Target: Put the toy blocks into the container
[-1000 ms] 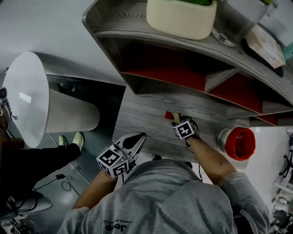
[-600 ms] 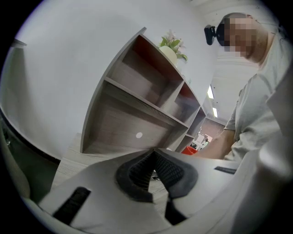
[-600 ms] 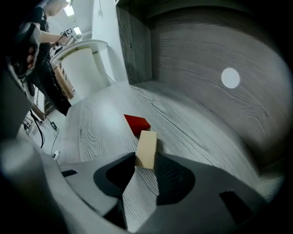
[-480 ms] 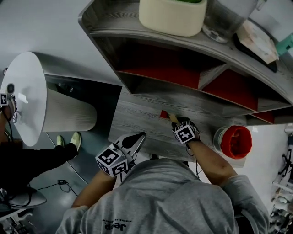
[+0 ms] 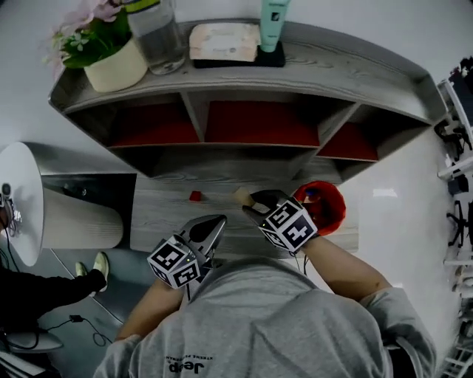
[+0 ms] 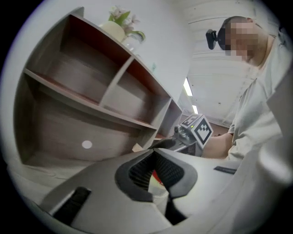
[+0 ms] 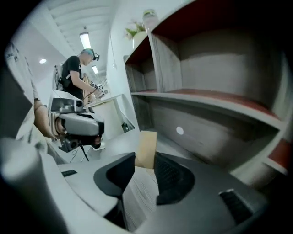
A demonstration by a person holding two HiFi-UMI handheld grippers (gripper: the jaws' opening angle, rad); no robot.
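A tan wooden block (image 5: 242, 196) sticks out of my right gripper (image 5: 255, 201), which is shut on it above the grey desk (image 5: 162, 214). In the right gripper view the tan block (image 7: 146, 148) stands upright between the pads of the right gripper (image 7: 145, 161). A small red block (image 5: 194, 196) lies on the desk to its left. The red container (image 5: 323, 207) stands just right of that gripper. My left gripper (image 5: 209, 230) hovers at the desk's front edge; in its own view the left gripper (image 6: 153, 172) has its jaws together and holds nothing.
A curved shelf unit (image 5: 244, 88) rises behind the desk, carrying a flower pot (image 5: 111, 63), a glass jar (image 5: 159, 37), a tissue pack (image 5: 222, 42) and a green bottle (image 5: 273, 13). A white round table (image 5: 18, 199) stands left. A person (image 7: 80, 68) works far off.
My right gripper has lifted the tan block off the desk and carried it right, away from the red block and close to the red container. The left gripper has swung to face the shelves.
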